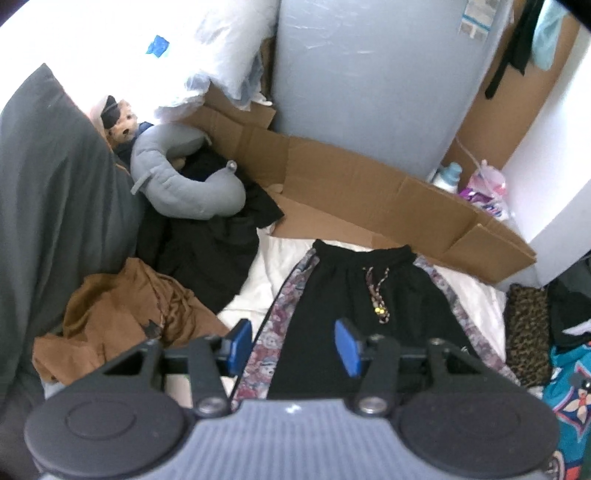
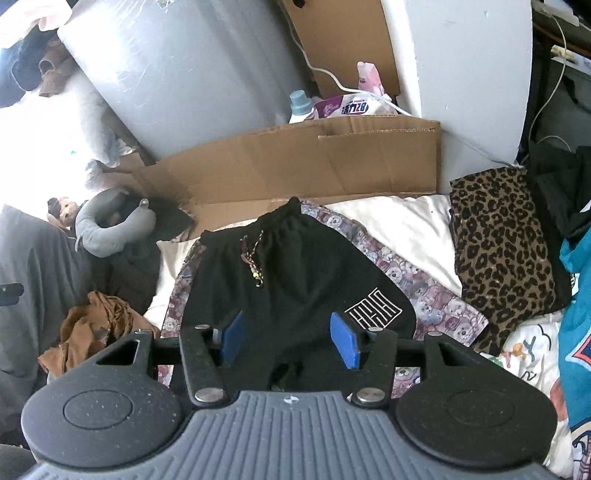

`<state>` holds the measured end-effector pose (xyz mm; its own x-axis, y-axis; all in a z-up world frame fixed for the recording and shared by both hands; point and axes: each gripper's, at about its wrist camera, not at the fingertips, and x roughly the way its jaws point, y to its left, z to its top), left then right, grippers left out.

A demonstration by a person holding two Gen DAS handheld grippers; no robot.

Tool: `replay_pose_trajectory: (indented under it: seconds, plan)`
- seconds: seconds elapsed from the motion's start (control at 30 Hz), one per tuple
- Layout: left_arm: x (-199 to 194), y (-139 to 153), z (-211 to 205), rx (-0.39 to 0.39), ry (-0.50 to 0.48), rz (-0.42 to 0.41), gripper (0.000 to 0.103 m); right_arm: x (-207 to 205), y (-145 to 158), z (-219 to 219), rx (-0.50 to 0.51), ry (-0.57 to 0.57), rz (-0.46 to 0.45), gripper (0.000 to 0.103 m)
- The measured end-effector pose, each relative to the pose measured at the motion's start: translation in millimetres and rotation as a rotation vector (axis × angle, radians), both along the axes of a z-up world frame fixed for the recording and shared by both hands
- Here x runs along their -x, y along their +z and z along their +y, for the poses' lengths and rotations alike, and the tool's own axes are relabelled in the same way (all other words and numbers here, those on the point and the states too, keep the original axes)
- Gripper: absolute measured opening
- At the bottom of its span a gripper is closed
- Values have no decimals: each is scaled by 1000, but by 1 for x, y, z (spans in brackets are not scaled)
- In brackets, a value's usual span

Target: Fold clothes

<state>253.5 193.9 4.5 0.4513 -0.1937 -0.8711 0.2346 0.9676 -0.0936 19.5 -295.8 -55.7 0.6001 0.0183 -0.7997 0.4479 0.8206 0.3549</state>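
Looks like we're between folds: the black drawstring shorts with teddy-bear print side stripes (image 2: 291, 273) lie flat on the white bedsheet (image 2: 402, 221), waistband pointing away toward the cardboard (image 2: 295, 166), long axis running near-to-far. Both the left tongs (image 1: 293, 343) and the right tongs (image 2: 290, 338) hang open, gripping nothing. Next move, I'd guess: pinch the near hem and carry it up to the waistband.

The lower legs of the black shorts (image 2: 295, 273) are hidden behind the right gripper (image 2: 290, 338); the teal garment (image 1: 570, 391) is cut off by the right edge; the white logo (image 2: 375, 308) is unreadable; the window area (image 1: 92, 33) is blown out to white.
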Motion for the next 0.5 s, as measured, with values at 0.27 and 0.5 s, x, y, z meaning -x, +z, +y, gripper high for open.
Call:
replay_pose_trajectory:
  seconds: [0.27, 0.5]
  plan:
    - [-25, -22, -26, -4, 7, 29, 52, -29, -16, -18, 26, 54, 49, 58]
    - [-48, -61, -47, 11, 3, 22, 53, -70, -41, -29, 71, 89, 106, 59]
